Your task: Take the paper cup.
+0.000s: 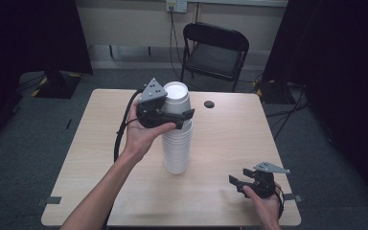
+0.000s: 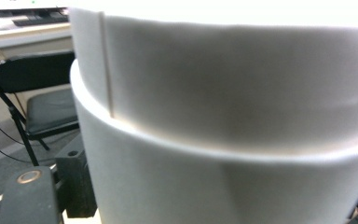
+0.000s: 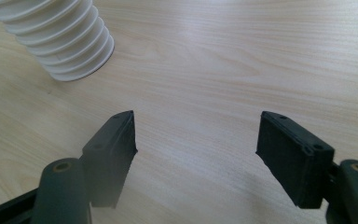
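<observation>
A tall stack of white cups (image 1: 177, 146) stands upside down at the middle of the wooden table (image 1: 230, 139). My left gripper (image 1: 176, 115) is at the stack's top, with its jaws on either side of the uppermost cup (image 1: 177, 98) and pressed to its wall. In the left gripper view that white cup wall (image 2: 223, 93) is very close, and one black finger (image 2: 74, 182) lies against it. My right gripper (image 1: 239, 178) is low over the table's front right, jaws wide apart. Bare wood shows between the jaws of the right gripper (image 3: 196, 144), and the stack's ribbed foot (image 3: 70, 51) is farther off.
A small black round object (image 1: 209, 104) lies on the table behind the stack. A black folding chair (image 1: 214, 52) stands beyond the far edge. Dark curtains hang at both sides. The left gripper's cable (image 1: 122, 129) trails over the table's left half.
</observation>
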Action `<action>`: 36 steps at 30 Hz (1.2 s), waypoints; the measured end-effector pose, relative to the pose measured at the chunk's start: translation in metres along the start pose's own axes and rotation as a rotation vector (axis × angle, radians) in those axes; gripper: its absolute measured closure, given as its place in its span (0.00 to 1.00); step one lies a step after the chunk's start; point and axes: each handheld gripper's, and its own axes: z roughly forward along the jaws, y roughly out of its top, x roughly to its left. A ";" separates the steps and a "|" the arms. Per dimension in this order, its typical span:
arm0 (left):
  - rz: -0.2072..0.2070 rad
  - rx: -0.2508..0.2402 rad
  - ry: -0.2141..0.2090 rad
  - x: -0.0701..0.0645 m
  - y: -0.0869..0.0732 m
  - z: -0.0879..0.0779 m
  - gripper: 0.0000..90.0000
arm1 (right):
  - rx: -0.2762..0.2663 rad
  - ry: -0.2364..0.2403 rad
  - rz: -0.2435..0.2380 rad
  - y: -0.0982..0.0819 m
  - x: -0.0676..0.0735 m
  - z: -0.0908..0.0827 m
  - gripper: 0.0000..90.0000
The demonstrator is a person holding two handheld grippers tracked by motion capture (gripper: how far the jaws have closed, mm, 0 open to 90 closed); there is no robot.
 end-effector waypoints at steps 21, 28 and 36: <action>0.018 -0.066 0.009 -0.003 0.018 -0.008 0.17 | -0.004 0.002 0.003 0.001 0.001 0.000 0.31; 0.020 -0.099 0.007 -0.005 0.022 -0.010 0.17 | -0.006 0.005 -0.002 0.001 0.001 0.000 0.31; 0.018 -0.145 0.004 -0.004 0.027 -0.018 0.17 | -0.002 0.005 -0.001 0.001 0.001 0.000 0.31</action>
